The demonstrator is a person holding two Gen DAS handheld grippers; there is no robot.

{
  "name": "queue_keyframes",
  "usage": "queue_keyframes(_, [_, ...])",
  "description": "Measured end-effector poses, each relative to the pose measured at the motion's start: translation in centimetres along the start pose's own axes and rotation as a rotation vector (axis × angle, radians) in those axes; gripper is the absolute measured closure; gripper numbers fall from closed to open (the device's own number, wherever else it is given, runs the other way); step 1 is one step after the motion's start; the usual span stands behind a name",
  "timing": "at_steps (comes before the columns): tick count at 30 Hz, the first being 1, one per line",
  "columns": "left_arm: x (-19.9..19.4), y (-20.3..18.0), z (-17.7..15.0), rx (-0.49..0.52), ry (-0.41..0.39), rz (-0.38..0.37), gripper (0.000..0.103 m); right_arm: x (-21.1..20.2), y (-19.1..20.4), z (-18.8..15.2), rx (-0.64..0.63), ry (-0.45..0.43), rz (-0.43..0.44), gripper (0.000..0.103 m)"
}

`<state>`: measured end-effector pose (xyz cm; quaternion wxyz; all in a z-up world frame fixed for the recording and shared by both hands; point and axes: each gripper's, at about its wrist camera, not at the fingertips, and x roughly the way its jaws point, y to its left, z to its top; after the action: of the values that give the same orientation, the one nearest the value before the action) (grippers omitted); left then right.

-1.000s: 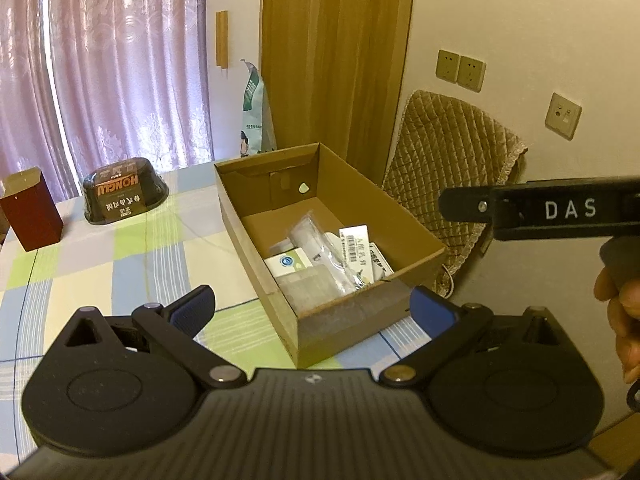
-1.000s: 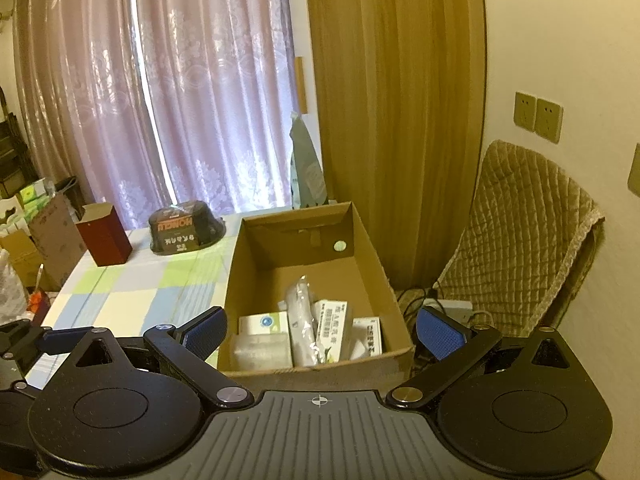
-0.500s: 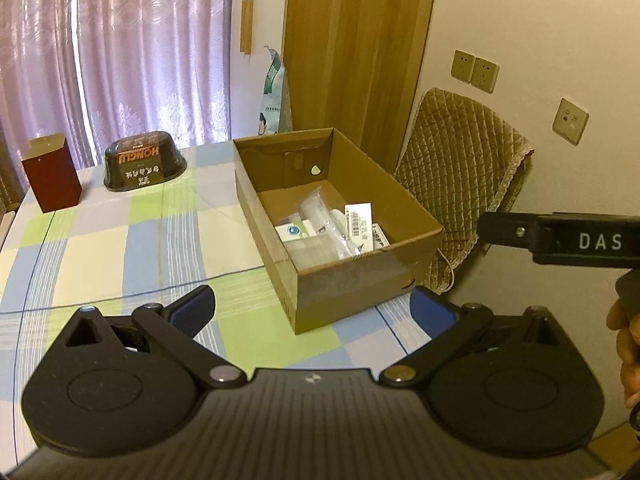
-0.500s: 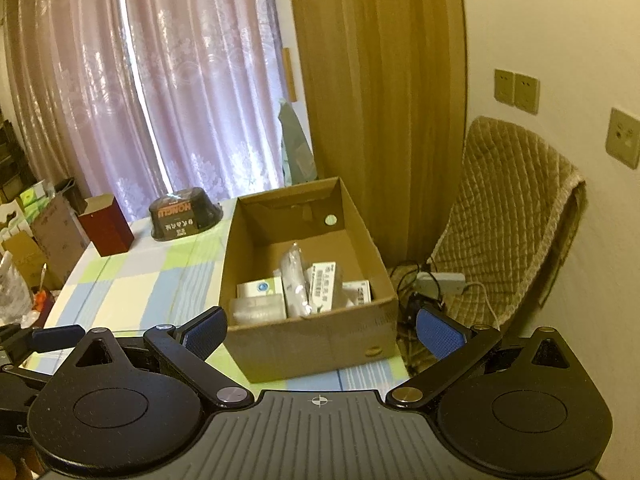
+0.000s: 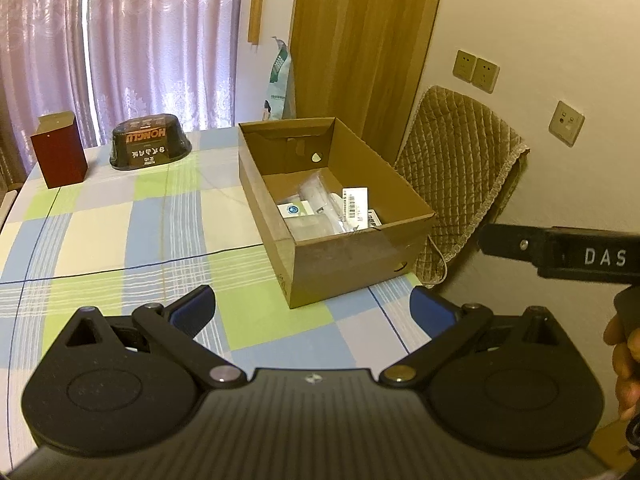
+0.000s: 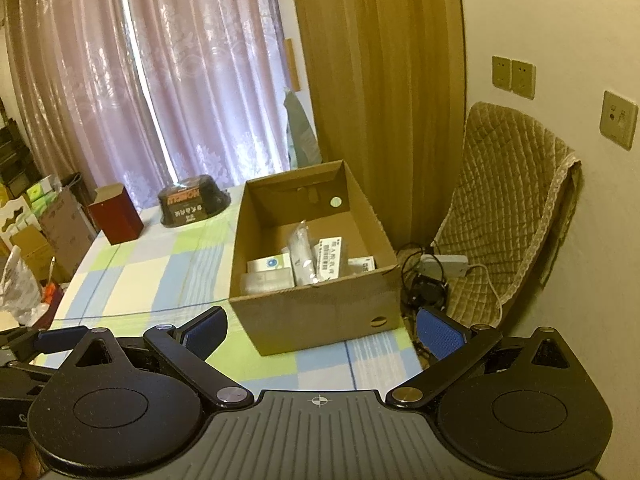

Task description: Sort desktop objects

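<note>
Both grippers are backing away from the cardboard box (image 5: pixel 332 208) — left gripper (image 5: pixel 312 312) and right gripper (image 6: pixel 322 330) spread wide, empty — leaving small packets (image 6: pixel 304 256) lying inside it, so sorting is probably finishing.

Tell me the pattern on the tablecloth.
The tablecloth is a check of pale blue, light green, cream and lilac squares with thin dark lines; the left wrist view shows it best.

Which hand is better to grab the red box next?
Probably the left. The red box stands at the table's far left, and the left tongs are open and empty on that side; the right tongs face the cardboard box.
</note>
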<state>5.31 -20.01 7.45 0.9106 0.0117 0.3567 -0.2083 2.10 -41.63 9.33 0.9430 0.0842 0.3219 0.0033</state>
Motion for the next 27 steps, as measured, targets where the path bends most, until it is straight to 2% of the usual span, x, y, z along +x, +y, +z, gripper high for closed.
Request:
queue_keyframes(17, [0.0, 0.9, -0.8, -0.016, 0.001, 0.035, 0.001, -0.2, 1.4, -1.6, 0.017, 0.022, 0.026, 0.000])
queue_keyframes(27, [-0.2, 0.6, -0.8, -0.013, 0.003, 0.015, 0.001, -0.8, 1.4, -1.8, 0.020, 0.017, 0.027, 0.000])
